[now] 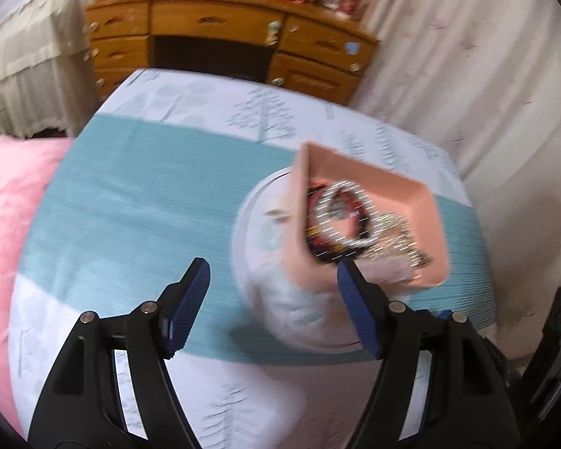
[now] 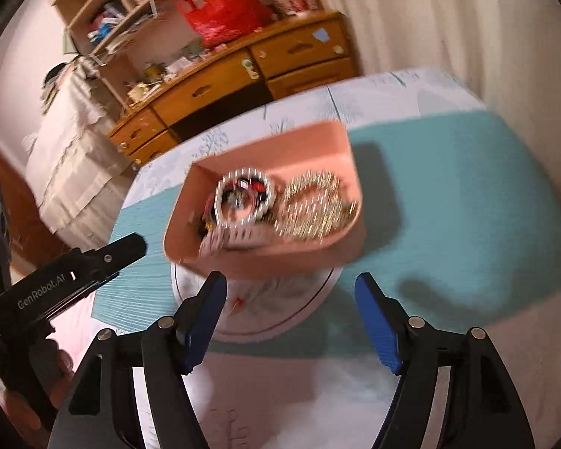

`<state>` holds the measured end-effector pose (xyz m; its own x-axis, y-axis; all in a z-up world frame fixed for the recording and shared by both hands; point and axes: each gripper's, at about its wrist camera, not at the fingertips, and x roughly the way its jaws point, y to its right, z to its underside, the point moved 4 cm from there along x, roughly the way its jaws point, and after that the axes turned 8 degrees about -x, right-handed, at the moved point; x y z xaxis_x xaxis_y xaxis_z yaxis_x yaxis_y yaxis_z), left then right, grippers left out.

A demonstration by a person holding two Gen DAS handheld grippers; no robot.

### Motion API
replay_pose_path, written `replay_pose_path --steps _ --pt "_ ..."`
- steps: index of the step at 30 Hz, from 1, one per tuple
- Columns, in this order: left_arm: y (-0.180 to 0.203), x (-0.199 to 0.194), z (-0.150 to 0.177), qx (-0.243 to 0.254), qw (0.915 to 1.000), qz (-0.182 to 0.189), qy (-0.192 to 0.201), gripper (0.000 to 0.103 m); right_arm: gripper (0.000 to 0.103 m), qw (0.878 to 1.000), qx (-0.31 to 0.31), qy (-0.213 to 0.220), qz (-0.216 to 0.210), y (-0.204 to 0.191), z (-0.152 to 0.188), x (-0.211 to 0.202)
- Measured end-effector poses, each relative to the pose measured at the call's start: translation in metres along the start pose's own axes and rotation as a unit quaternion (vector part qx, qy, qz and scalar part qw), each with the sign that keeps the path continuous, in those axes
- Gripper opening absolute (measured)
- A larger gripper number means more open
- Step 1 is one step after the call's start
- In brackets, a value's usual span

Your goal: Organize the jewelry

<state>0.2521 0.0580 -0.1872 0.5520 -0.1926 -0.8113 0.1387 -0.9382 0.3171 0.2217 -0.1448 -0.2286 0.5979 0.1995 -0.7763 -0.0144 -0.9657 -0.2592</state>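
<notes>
A pink tray (image 1: 359, 172) (image 2: 280, 149) rests on a round white tin (image 1: 280, 307) (image 2: 269, 310) on the teal-and-white cloth. It holds a silver beaded bracelet (image 1: 340, 217) (image 2: 243, 202) over red-and-black bangles (image 2: 256, 186), and gold chains (image 1: 396, 239) (image 2: 314, 209). My left gripper (image 1: 273, 273) is open and empty, just in front of the tray's near-left side. My right gripper (image 2: 291, 288) is open and empty, just short of the tray's near wall. The left gripper's body also shows in the right wrist view (image 2: 74, 280). Both views are blurred.
The cloth-covered table (image 1: 149, 202) (image 2: 467, 194) has a pink quilt (image 1: 7, 202) at its left. Behind stand a wooden desk (image 1: 220, 33) (image 2: 243, 75) with a red bag (image 2: 220, 11) and white curtains (image 1: 486, 75).
</notes>
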Motion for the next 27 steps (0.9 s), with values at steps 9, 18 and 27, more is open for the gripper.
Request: replay_pose_path --steps 9,18,27 --pt "-0.065 0.001 0.025 -0.013 0.9972 -0.061 -0.041 0.069 0.065 0.997 -0.047 0.001 0.063 -0.066 0.039 0.032" --pt "-0.081 -0.001 0.040 0.004 0.9946 -0.081 -0.064 0.069 0.050 0.987 -0.132 0.014 0.095 -0.111 0.054 0.051" --pt "-0.076 0.000 0.045 0.032 0.9931 -0.096 -0.059 0.069 0.030 0.984 -0.146 0.011 0.098 -0.110 0.056 0.055"
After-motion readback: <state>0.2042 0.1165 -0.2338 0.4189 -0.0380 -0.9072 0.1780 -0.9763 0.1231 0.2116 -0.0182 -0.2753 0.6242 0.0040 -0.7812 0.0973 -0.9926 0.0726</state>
